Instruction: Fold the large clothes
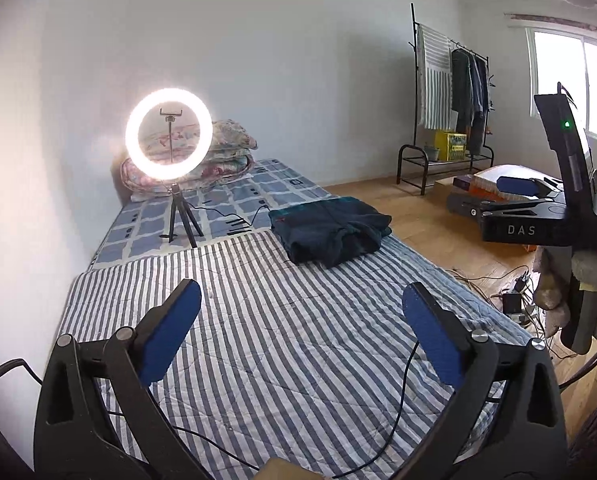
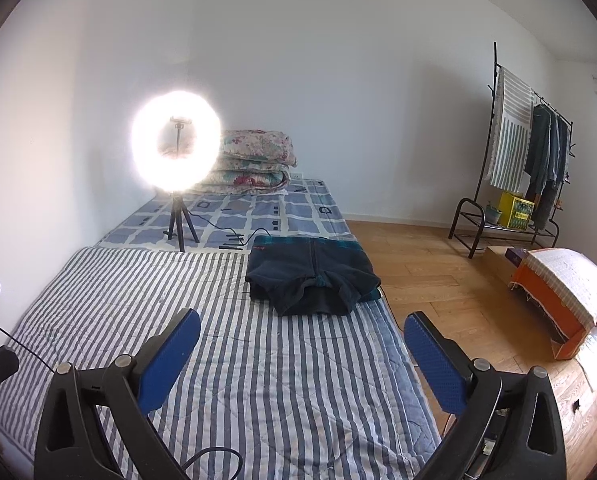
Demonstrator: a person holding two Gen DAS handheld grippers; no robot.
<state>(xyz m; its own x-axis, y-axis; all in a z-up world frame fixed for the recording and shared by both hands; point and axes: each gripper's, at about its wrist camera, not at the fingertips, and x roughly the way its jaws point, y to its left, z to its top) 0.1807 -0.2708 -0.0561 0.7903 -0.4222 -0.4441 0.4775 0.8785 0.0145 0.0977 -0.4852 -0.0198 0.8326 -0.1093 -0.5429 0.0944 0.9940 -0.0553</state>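
Both your grippers, left gripper (image 1: 302,330) and right gripper (image 2: 302,356), fingers spread wide, empty. Folded dark garment (image 2: 312,280) ahead on striped quilt (image 2: 258,380), near bed edge. Risk: careless nudge slides it floorward; cable (image 2: 390,312) beside it may snag.

Lit ring light (image 1: 168,133) on a tripod, folded floral quilts (image 2: 254,160) behind it, clothes rack (image 2: 510,168) by the wall.

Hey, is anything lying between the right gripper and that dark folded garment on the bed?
Nothing visible. Only bare striped quilt lies between the open right gripper and the dark folded garment. The ring light tripod stands off to the left, beyond it.
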